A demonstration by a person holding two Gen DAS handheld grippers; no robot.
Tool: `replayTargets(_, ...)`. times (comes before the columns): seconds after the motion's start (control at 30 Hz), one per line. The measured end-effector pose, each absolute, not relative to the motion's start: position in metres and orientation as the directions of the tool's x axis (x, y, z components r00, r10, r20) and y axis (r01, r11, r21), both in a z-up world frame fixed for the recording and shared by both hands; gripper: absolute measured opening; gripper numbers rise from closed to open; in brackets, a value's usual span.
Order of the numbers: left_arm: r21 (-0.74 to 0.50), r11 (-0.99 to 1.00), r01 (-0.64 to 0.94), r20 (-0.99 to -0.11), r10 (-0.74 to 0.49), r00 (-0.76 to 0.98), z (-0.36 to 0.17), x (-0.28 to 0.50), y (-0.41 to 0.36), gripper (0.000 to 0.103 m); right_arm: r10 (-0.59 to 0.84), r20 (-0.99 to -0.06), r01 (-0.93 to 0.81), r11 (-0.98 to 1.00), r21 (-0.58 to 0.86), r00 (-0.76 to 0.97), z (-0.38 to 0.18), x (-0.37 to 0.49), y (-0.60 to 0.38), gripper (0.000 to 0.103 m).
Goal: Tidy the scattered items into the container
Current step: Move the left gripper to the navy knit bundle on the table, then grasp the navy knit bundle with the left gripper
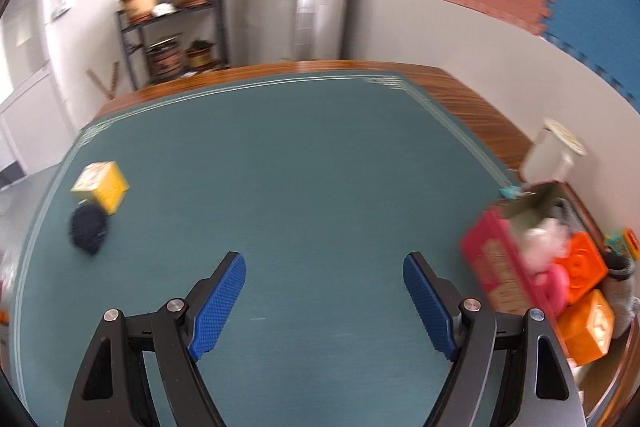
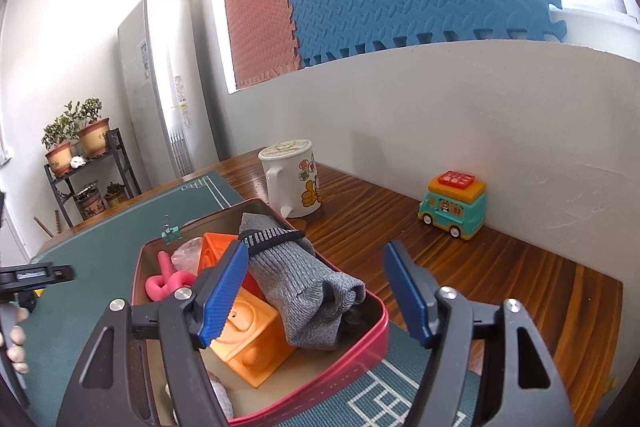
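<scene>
Fingers on my left gripper [image 1: 324, 303] stand wide apart w/ nothing between, over bare green mat. Right gripper [image 2: 316, 291] also open, empty, hovering above the red tin [image 2: 360, 351], which sits near-right on the worktop [image 2: 460, 267] & already holds orange blocks [image 2: 248, 331], grey sock [image 2: 304, 291], pink toy [image 2: 164, 281]. Still out: yellow box [image 1: 102, 185] & dark item [image 1: 88, 229], far left, touching. I judge the step = fetch those; next needs left swung over & down onto one.
</scene>
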State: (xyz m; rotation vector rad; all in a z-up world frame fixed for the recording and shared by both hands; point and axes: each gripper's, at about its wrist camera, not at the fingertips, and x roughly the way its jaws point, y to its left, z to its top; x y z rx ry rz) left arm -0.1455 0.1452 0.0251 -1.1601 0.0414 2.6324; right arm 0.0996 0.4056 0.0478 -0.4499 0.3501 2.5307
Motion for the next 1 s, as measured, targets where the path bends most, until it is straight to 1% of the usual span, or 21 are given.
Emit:
replayTargets(0.27,-0.052,-0.998,-0.031,-0.733,0.059,-0.678,0.013,-0.169,0.034,0.083,0.496,-0.37,-0.563,-0.821,0.096,-0.786,0.046,0.096,0.395,0.075)
replayTargets(0.43,-0.031,-0.997,0.072,-0.73,-0.027,-0.683,0.003,-0.184,-0.022,0.083,0.522,-0.35,-0.574,-0.816,0.059,-0.778,0.047,0.095,0.388,0.075)
replayTargets(0.6,0.015,-0.994,0.109,-0.744,-0.084,-0.662,-0.013,-0.203,-0.053,0.083,0.538,-0.349,-0.583,-0.812,0.029,-0.767,0.046,0.092,0.384,0.075)
replayTargets(1.0,0.03,-0.995,0.091,-0.77,-0.081,-0.633,-0.036,-0.238,-0.064,0.083,0.541,-0.366,-0.583,-0.813,0.005,-0.757,0.043,0.086,0.383,0.075)
